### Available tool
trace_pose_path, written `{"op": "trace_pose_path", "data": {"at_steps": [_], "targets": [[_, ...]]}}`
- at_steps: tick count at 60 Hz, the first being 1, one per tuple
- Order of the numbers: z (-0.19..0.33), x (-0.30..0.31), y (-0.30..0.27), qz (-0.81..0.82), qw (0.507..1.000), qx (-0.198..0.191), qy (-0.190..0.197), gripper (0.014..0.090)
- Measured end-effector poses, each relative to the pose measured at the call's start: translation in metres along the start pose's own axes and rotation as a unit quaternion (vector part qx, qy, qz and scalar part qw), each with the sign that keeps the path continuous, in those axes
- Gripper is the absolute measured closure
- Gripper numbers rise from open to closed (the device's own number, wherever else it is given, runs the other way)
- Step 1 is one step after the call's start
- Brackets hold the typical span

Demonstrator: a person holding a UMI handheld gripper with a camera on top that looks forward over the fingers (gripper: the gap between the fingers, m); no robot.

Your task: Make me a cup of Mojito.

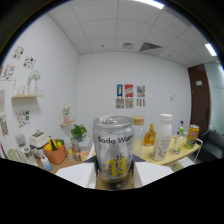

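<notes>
Holding the soda can [114, 150] upright, we cannot tell our fingers' state; cup unseen, bottles [163, 136] beside the can.

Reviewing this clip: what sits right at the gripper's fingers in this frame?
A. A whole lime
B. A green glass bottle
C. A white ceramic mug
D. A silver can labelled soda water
D: the silver soda water can stands upright in the middle foreground, its printed label reading "Soda Wa...", while the white bottle and amber bottle are further back on the yellow table.
</notes>
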Motion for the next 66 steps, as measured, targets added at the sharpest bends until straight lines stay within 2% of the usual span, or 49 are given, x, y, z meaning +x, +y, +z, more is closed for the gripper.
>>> {"op": "trace_pose_path", "data": {"at_steps": [8, 20, 31, 38, 48, 66], "targets": [[-0.023, 0.023, 0.041, 0.016, 1.0, -0.02, 0.012, 0.0535], [-0.026, 0.056, 0.131, 0.036, 0.997, -0.063, 0.02, 0.0536], [-0.017, 0.066, 0.205, 0.104, 0.989, -0.104, -0.008, 0.0533], [-0.013, 0.071, 0.227, 0.21, 0.971, -0.115, -0.027, 0.0534], [-0.007, 0.074, 0.228, 0.406, 0.905, -0.11, -0.059, 0.0536], [0.008, 0.08, 0.2, 0.677, 0.723, -0.089, -0.102, 0.0536]]}}
